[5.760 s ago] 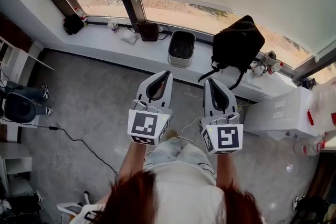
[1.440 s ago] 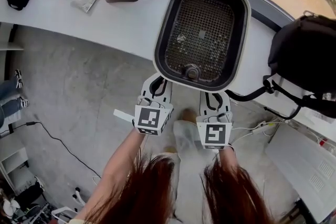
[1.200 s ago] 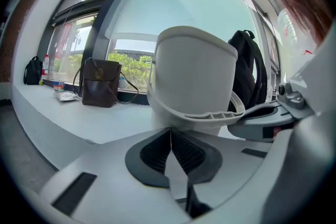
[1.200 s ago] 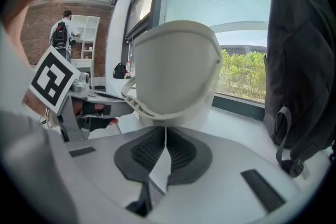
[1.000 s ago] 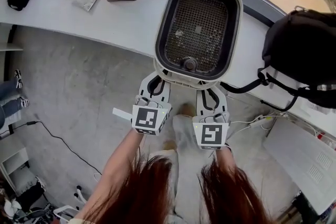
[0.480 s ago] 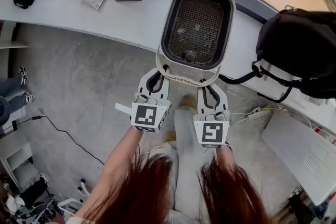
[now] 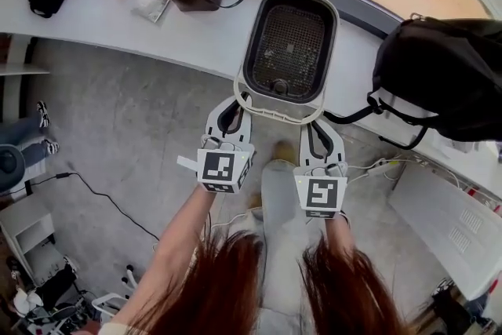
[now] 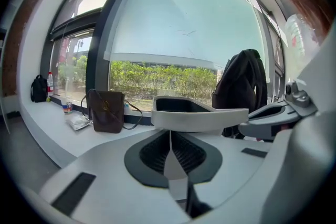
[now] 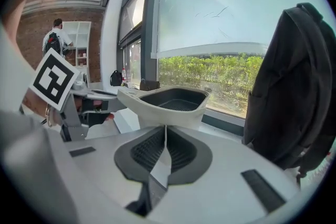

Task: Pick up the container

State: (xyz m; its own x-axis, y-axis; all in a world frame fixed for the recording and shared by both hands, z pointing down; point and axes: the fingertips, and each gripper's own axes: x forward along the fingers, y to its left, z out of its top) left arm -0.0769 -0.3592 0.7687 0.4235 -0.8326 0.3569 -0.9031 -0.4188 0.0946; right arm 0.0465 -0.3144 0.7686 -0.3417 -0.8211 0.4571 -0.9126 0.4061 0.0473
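Container (image 7: 290,39): white, dark mesh inside, held above the ledge (image 7: 188,27).
Left gripper (image 7: 238,98): clenched on container's near rim.
Right gripper (image 7: 313,120): clenched on the same rim.

The head view looks steeply down from overhead onto the long white window ledge (image 7: 188,31). Both gripper views sit low and close, facing almost level toward the window (image 8: 178,29), and all three share the cream oval container with dark mesh floor (image 7: 290,35) (image 8: 199,118) (image 9: 163,107).
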